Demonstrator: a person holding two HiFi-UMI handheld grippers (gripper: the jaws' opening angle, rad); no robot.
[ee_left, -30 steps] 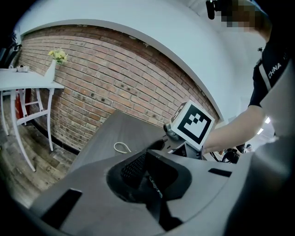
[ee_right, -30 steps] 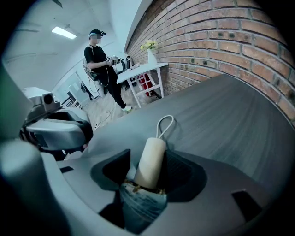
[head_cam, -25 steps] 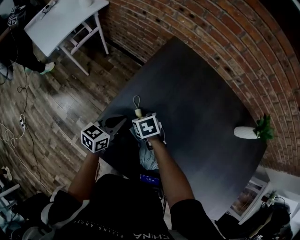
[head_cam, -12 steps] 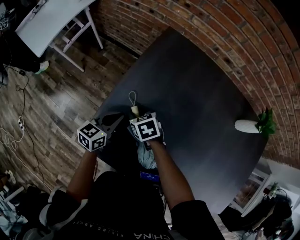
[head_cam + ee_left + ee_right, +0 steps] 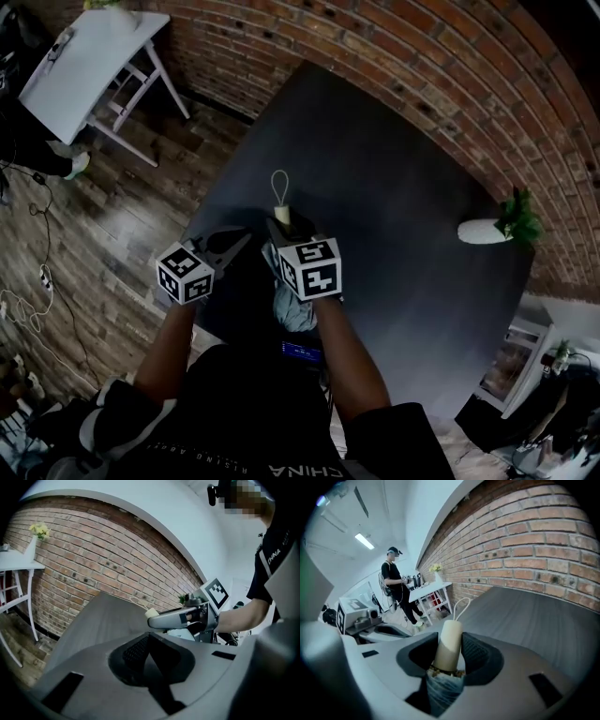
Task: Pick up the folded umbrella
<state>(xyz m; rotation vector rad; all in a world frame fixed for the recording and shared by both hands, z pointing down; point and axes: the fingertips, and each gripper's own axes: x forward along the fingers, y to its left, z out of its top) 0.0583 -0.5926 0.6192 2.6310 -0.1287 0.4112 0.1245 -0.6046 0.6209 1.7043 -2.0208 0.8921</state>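
Right gripper view: the right tongs (image 5: 450, 641), whose jaws have just been closing, clamp the cream handle of the folded umbrella (image 5: 448, 649). Its pale blue fabric trails back beneath them and its cord loop (image 5: 459, 607) points forward. Head view: the umbrella is held over the near edge of the dark tabletop (image 5: 394, 187). The left tongs (image 5: 146, 649), jaws together and empty, hover just beside. Farther off, a potted plant (image 5: 506, 223) stands by the brick wall (image 5: 422, 56).

Left hand-held gripper (image 5: 148, 644) jaws together, empty; brick wall (image 5: 93, 559) behind.
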